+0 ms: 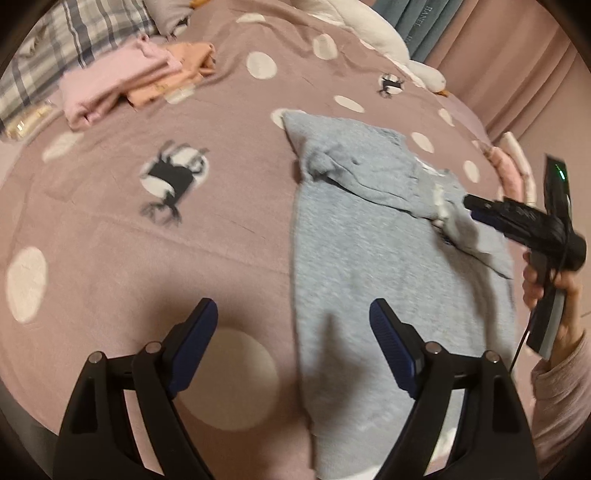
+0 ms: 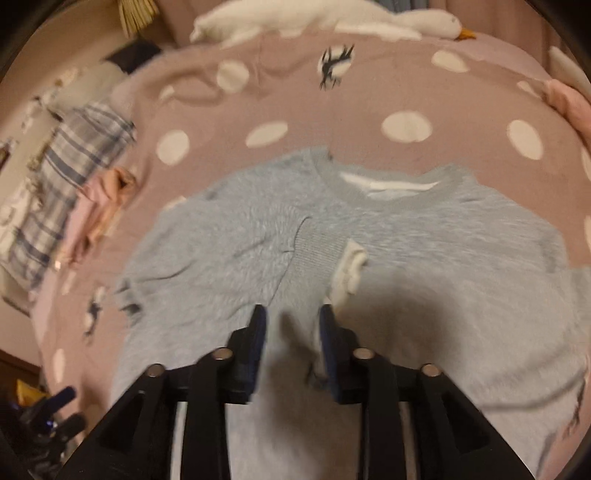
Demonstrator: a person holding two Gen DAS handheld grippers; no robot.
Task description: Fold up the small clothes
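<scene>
Grey sweater point(image 2: 424, 243) has one sleeve point(image 2: 229, 236) folded in ahead of the half-open, empty right gripper point(image 2: 291, 314), left gripper point(image 1: 293, 306) wide open and empty, rest still unfolded.

Bedspread point(image 1: 240, 236): dusty mauve-pink, scattered white dots and black-and-white reindeer motifs. Sweatshirt point(image 2: 443, 251): pale heathered grey, ribbed cuff same grey, white inner lining at the neckline, 12 o'clock of the garment in the right wrist view. Folded garments, 10 o'clock in the left wrist view: pink piece point(image 1: 107, 86), peach-orange piece point(image 1: 177, 70) beside it. Plaid cloth point(image 1: 62, 48): grey-blue and white checks. Plush goose point(image 2: 332, 20): white, orange beak. Left gripper point(image 1: 293, 314) and right gripper point(image 2: 291, 321): black frames, dark blue pads. Sleeve point(image 1: 565, 398): muted pink.
</scene>
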